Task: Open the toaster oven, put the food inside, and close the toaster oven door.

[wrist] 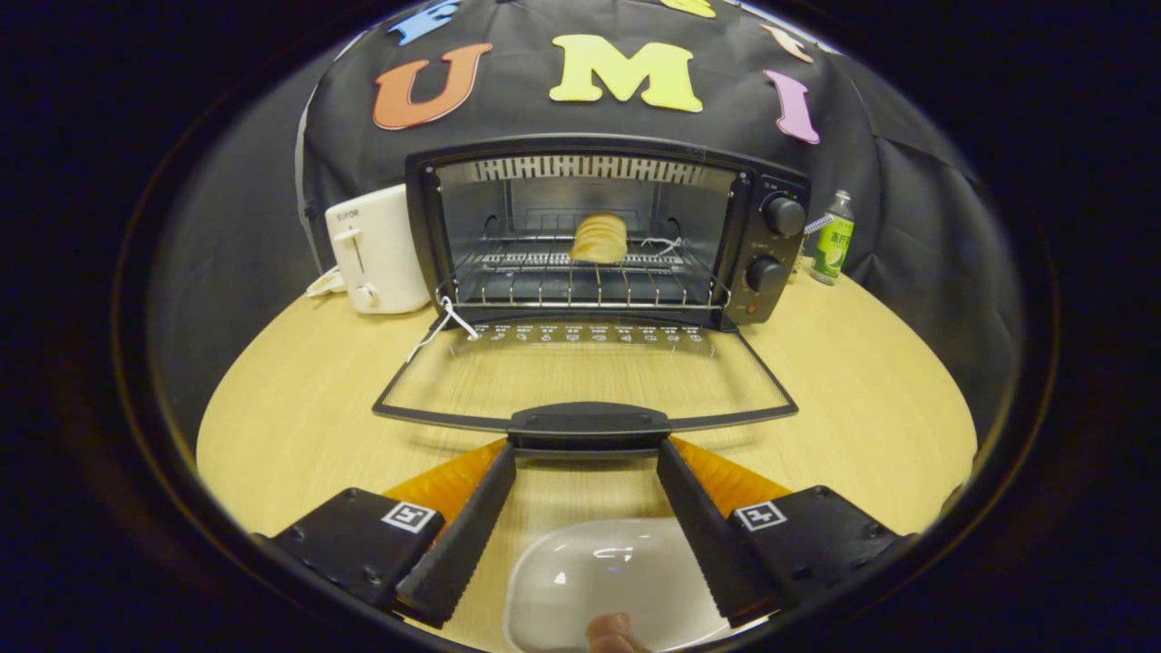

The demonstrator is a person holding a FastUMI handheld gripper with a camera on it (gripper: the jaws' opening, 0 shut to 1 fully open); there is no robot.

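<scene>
A black toaster oven (599,236) stands at the back of the wooden table with its glass door (585,376) folded down flat towards me. A yellowish piece of food (600,238) rests on the wire rack (580,277) inside. My gripper (587,449) is open, its fingertips just below and on either side of the door's black handle (588,424). Nothing is held between the fingers. An empty white dish (617,580) lies on the table under and between the fingers.
A white pop-up toaster (376,249) stands left of the oven. A green bottle (833,238) stands to its right, past the two knobs (783,216). A white string (444,322) hangs at the door's left hinge. A fingertip (612,632) shows at the dish's near rim.
</scene>
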